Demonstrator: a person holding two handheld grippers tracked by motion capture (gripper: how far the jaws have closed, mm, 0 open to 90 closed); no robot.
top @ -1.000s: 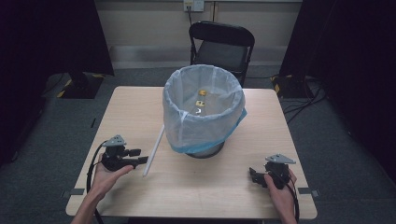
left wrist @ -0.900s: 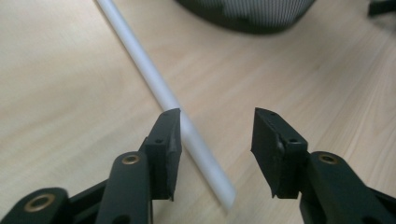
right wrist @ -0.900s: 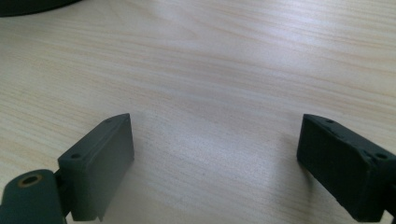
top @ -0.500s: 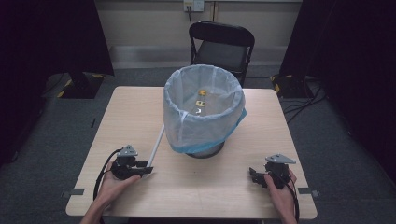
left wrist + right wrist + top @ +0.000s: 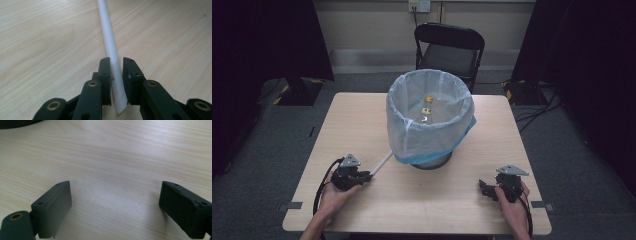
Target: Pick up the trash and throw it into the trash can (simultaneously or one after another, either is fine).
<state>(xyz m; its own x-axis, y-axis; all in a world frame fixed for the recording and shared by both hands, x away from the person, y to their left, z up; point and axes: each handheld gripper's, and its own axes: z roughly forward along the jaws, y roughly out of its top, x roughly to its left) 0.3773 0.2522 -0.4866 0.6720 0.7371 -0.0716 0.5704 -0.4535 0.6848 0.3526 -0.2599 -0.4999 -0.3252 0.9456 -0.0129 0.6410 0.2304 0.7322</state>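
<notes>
Since the earlier frames the left gripper (image 5: 365,176) has slid toward the near edge and its jaws have come onto the near end of the white tube (image 5: 382,162); right gripper (image 5: 484,187) unchanged.

Room: dark curtains both sides, grey carpet, pale back wall with an outlet, black chair (image 5: 449,47) behind the far edge of the table.

Table (image 5: 352,115): light wood grain, square, tape marks on the floor beside its corners. Bin (image 5: 430,117) with a translucent white liner and blue hem stands at centre, slightly toward the far side; a few small yellow bits lie at its bottom.

Open surface: wide bare strips left and right of the bin, and a bare band along the near edge between the two hands. Both grippers sit near that near edge, well apart from each other, the bin between them and farther back.

Tube: lies flat on the table, running diagonally from the left gripper up toward the bin's base, where its far end sits just beside or under the liner hem; cannot tell which.

Left gripper view: jaws close on either side of the tube (image 5: 110,47) near its cut end, pads at or just off its sides; firm clamp cannot be confirmed.

Right gripper view: jaws wide apart, bare wood between them.
</notes>
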